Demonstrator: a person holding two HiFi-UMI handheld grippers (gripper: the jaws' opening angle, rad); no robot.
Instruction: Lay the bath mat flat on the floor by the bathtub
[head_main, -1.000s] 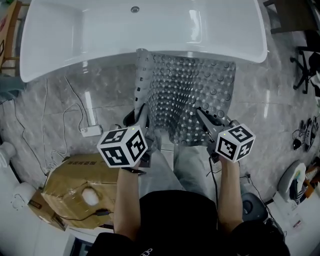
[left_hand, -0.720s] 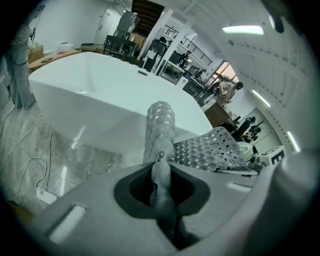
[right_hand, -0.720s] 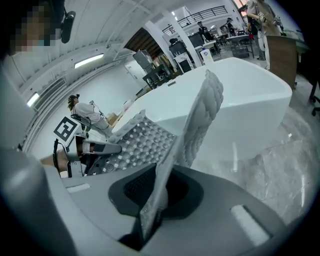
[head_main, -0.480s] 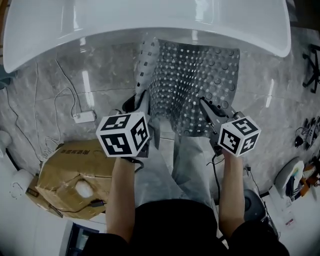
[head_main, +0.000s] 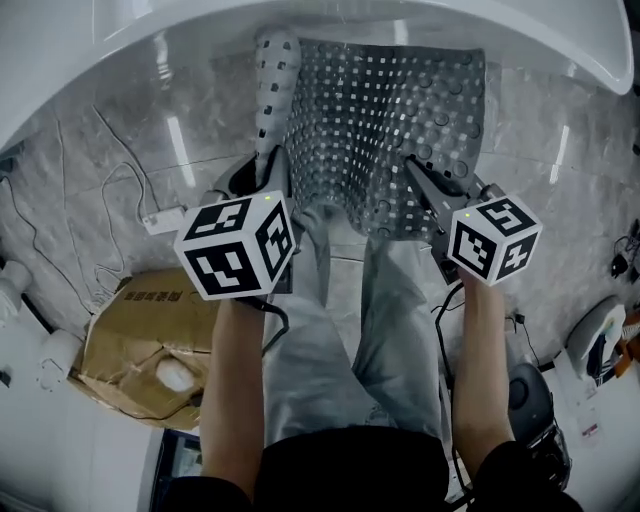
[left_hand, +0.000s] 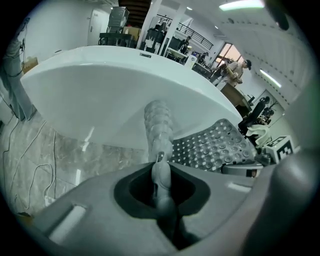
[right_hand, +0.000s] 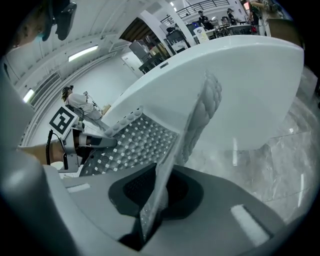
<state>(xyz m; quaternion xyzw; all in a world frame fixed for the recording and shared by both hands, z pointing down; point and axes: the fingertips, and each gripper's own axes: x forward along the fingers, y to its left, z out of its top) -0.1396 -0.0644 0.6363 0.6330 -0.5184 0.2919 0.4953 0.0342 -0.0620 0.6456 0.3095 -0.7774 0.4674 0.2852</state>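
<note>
The left tool (left_hand: 161, 170) is clenched on the curled left edge of the grey, studded rubber bath mat (head_main: 390, 110), and the right tool (right_hand: 159, 187) grips its near right edge. The mat slopes away over the glossy grey marble floor (head_main: 110, 150), its far end by the white bathtub (head_main: 100, 40). A brown cardboard box (head_main: 140, 340) sits to the left.

Left tongs (left_hand: 159, 192) clamped on bath mat (left_hand: 210, 147) edge; mat sags beside white bathtub (left_hand: 100, 95); marble floor (left_hand: 40, 155) below
</note>
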